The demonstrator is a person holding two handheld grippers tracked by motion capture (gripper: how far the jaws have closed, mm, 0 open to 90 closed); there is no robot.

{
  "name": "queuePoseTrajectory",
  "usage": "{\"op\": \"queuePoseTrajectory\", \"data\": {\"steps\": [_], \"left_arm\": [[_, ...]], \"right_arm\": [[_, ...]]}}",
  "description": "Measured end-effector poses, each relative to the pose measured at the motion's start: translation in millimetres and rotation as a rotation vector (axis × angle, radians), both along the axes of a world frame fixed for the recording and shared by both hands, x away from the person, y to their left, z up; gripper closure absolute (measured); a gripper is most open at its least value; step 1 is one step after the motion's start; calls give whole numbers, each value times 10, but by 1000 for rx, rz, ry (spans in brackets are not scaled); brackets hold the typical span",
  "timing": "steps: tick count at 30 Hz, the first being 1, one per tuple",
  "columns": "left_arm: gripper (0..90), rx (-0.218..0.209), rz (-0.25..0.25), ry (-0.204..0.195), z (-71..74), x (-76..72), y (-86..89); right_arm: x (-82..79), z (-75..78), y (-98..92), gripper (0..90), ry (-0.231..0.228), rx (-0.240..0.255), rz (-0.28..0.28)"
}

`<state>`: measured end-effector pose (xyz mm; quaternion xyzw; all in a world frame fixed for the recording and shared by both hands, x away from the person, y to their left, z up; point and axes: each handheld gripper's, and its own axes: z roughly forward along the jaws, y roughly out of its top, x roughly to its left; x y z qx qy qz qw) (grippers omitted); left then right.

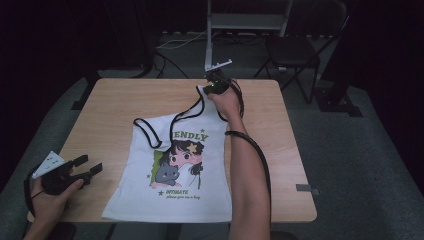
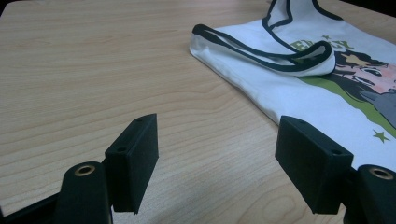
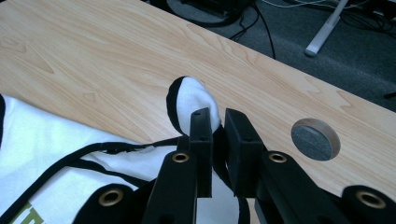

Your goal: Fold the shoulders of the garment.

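Top (image 1: 175, 170): a white sleeveless one with black-bound edges and a cartoon print of a girl and a grey cat with green lettering, lying mostly flat on the pale wood-grain worktop (image 1: 110, 107), its hem at the near edge. The right tool (image 1: 216, 86) sits at the top's far corner, its jaws clamped on a shoulder strap (image 3: 196, 105) that is lifted off the wood. The right gripper view shows what the high view cannot: a soft white fold with black trim bulging out past the narrow black pads, and a round cable hole (image 3: 315, 139) in the worktop just beyond the strap. The left tool (image 1: 82, 167) rests left of the top, apart from it, jaws wide with nothing between them. The left gripper view adds the other strap (image 2: 261, 53), a flat loop curling back on the fabric.
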<state>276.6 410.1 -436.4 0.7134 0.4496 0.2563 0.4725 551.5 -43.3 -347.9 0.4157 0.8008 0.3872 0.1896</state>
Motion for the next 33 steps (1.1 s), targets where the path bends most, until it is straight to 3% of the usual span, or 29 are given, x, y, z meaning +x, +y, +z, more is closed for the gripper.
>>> {"op": "queuePoseTrajectory", "data": {"steps": [11,19,33], "left_arm": [[296,5,-4,-4,-1,-3,-6],[296,13,-9,-2,1,-5,-9],[297,-3,-17,-2,-1,-9,-18]], "right_arm": [[-72,13,-23,817,-21,21,-5],[-154,63,60,816,-44,15,16],[-350,57,88,814,-73,28,17]]}}
